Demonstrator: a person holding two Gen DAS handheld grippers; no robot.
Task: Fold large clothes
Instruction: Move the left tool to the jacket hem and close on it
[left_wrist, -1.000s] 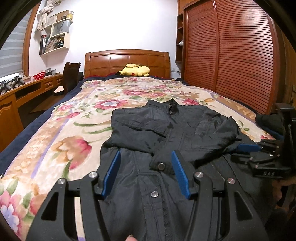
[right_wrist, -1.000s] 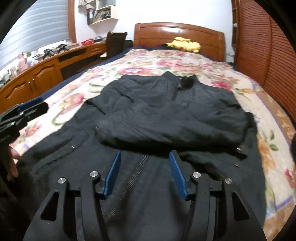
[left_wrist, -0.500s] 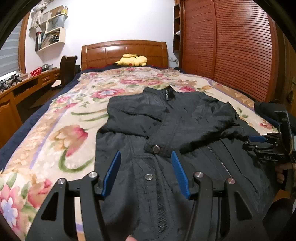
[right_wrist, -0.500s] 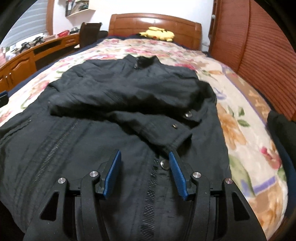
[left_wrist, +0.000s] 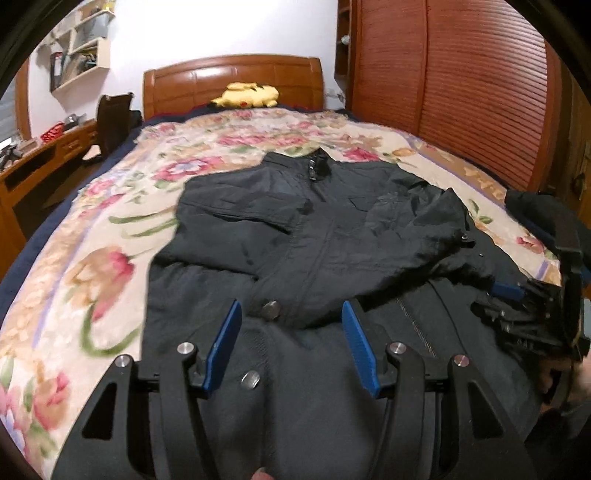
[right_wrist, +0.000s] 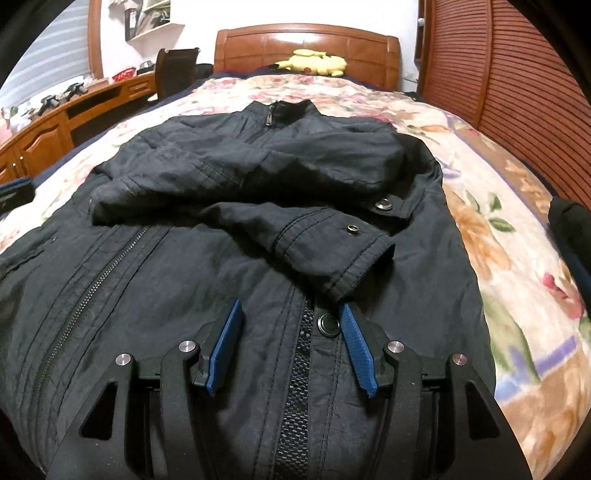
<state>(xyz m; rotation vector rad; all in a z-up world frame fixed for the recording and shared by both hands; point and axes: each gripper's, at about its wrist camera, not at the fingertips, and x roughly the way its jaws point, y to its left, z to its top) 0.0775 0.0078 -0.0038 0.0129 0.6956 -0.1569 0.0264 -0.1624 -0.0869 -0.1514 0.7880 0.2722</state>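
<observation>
Jaws of the left gripper and right gripper stand wide, empty, above the jacket at the bed's foot edge; loose crossed sleeves (slippery fabric) may slide apart when lifted.

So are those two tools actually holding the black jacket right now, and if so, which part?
Nothing is held. The left tool and right tool are both open, poised over the lower front of the black jacket, with no fabric pinched between the blue pads.
</observation>
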